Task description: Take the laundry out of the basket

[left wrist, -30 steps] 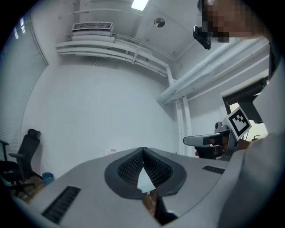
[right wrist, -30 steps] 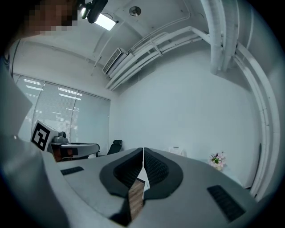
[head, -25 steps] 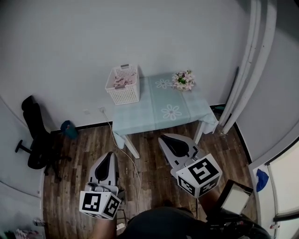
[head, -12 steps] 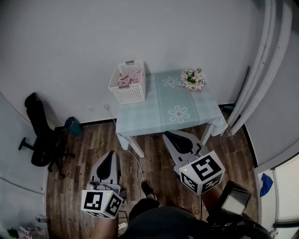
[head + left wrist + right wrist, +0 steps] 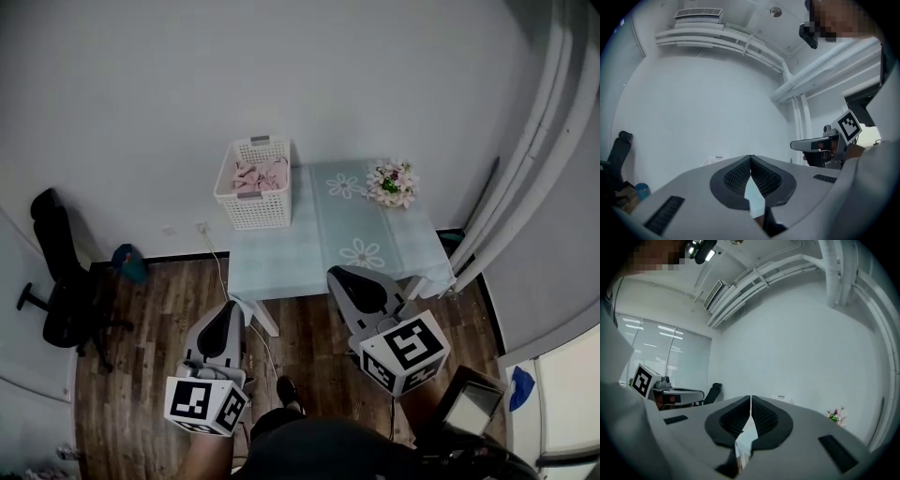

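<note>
A white slatted laundry basket (image 5: 254, 186) stands on the far left corner of a small table (image 5: 330, 236) against the wall. Pink laundry (image 5: 260, 174) lies inside it. My left gripper (image 5: 226, 317) hangs over the wooden floor, short of the table's near left corner, shut and empty. My right gripper (image 5: 349, 283) hovers at the table's near edge, also shut with nothing in it. In the left gripper view the closed jaws (image 5: 751, 161) point at the wall, the basket's top (image 5: 714, 160) just peeking over them. The right gripper view shows its jaws (image 5: 750, 402) touching.
A pot of pink and white flowers (image 5: 392, 182) stands at the table's far right corner. A black office chair (image 5: 58, 281) is at the left, and a blue bin (image 5: 127, 261) by the wall. A white cable (image 5: 214, 242) trails down beside the table leg. Curtains (image 5: 525, 169) hang at right.
The view has shifted and the table and basket sit a little nearer. Both grippers stay shut and low in front of the person, who has stepped forward; a shoe now shows.
</note>
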